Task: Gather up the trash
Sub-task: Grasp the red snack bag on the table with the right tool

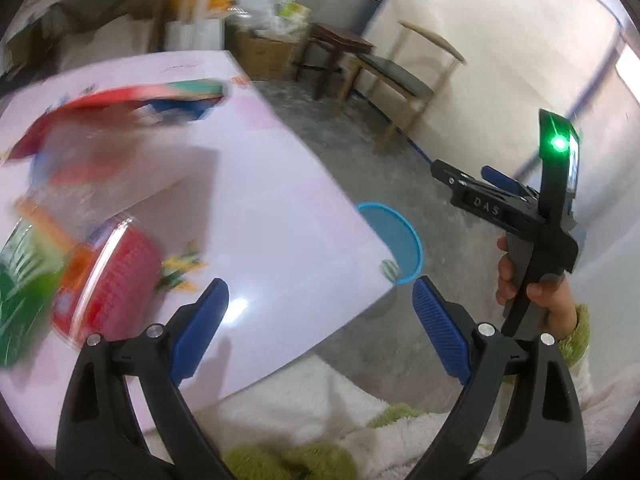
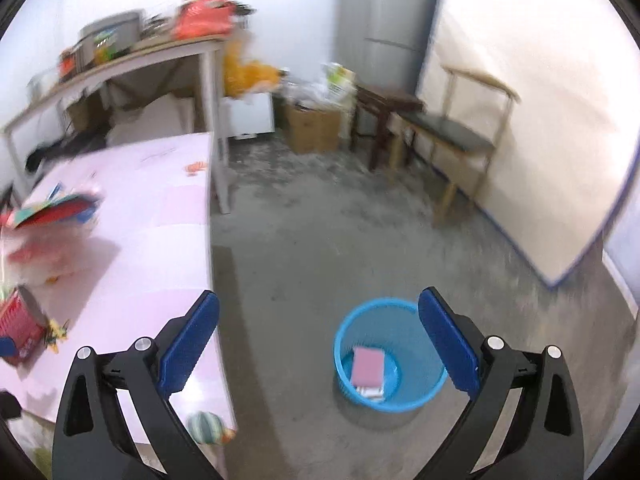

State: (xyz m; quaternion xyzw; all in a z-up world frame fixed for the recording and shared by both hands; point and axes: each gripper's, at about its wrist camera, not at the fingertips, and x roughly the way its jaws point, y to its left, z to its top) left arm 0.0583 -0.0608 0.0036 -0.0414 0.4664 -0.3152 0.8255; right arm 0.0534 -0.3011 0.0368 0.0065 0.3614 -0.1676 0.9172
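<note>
The left tool (image 1: 320,312) is released, its blue pads spread wide with nothing between them, low in the left wrist view over the near edge of the pink surface (image 1: 260,208). On that surface, at the left of the frame, lie blurred things: a red basket (image 1: 120,284) with a clear rim, a small yellow-green scrap (image 1: 182,270) just beside it, and green packaging (image 1: 20,300) at the far left edge. Higher up at the left sits a red and multicoloured sheet (image 1: 120,100), too smeared to read. Beyond the surface's right corner, on the grey floor, part of the blue bin (image 1: 400,240) shows.

At the right of the same view a hand (image 1: 536,292) in a fuzzy green-and-white sleeve grips the handle of the right tool (image 1: 480,188), which bears a green light.

In the right wrist view the right tool (image 2: 318,344) is also released, pads far apart and empty. It hangs over the floor with the bin (image 2: 344,340) between the pads in the lower middle of the frame. Inside the bin lies a pink box (image 2: 368,368), the trash already collected. The surface (image 2: 160,240) fills the left, with the basket (image 2: 18,328) at its left edge. A chair (image 2: 452,136) stands by the wall at the upper right.
</note>
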